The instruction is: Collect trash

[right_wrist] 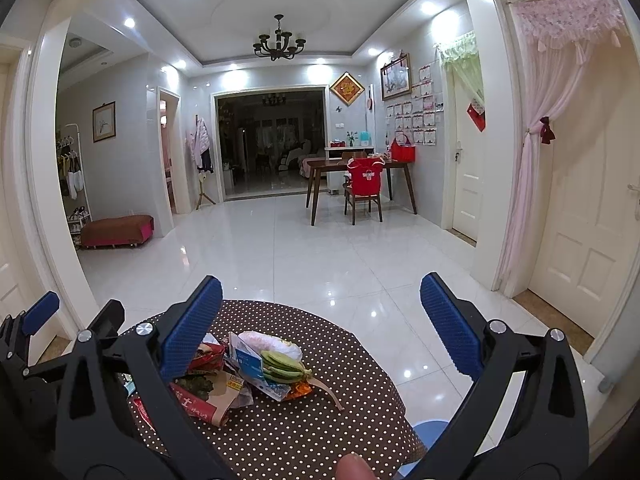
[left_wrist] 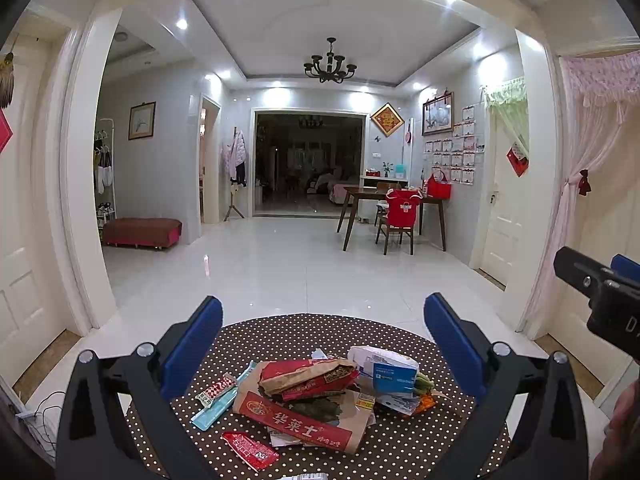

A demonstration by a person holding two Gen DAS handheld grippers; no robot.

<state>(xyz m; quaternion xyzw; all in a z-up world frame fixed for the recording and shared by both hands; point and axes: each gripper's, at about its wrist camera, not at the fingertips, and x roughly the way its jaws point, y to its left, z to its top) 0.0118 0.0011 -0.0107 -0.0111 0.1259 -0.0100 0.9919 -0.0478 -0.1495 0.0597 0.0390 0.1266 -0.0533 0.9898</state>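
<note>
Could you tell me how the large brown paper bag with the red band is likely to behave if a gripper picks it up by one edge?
The brown paper bag looks flat and creased, so it is probably light and floppy, sagging from the pinched edge. Red wrappers lie on top of it, so they would likely slide off onto the dotted tablecloth.

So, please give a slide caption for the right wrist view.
Open right claw above a polka-dot table with trash pile and green banana peel.

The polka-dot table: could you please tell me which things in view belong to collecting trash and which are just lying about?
For the job: brown paper bag, red sachet, teal wrapper, blue-white carton, green peel.

Just there: dining table, red bench, chandelier.
</note>
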